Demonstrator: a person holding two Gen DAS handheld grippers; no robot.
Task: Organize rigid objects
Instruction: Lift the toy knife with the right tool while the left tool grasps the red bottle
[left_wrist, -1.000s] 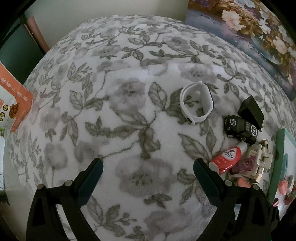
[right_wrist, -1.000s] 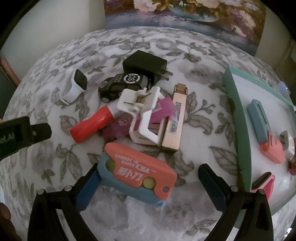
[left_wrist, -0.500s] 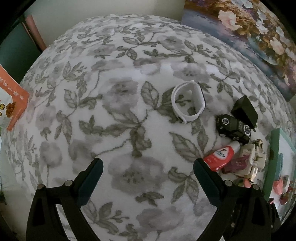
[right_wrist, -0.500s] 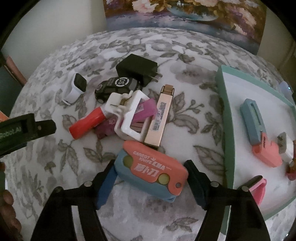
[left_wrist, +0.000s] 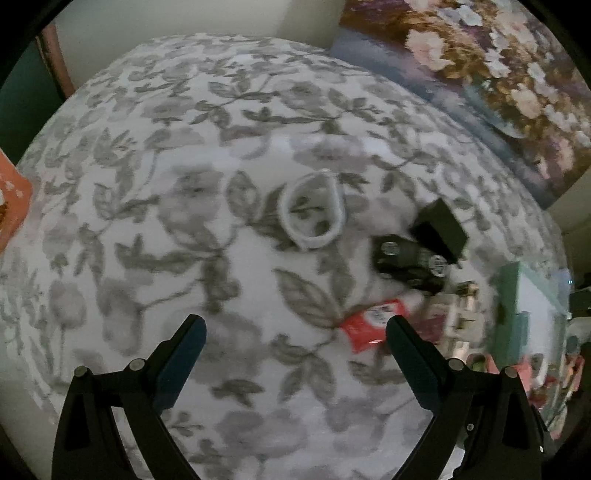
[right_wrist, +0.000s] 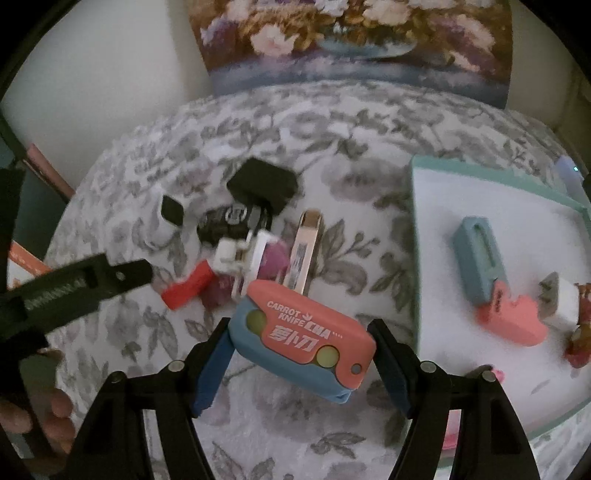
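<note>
Since a second ago the right gripper has closed on the pink-and-blue carrot knife and lifted it off the floral cloth; the knife now sits at lower centre of the right wrist view, pinched end to end between both pads, above the pile. The teal-rimmed tray fills the right side. In the left wrist view, the left gripper hangs wide apart and empty over the cloth, the white wristband above centre.
</note>
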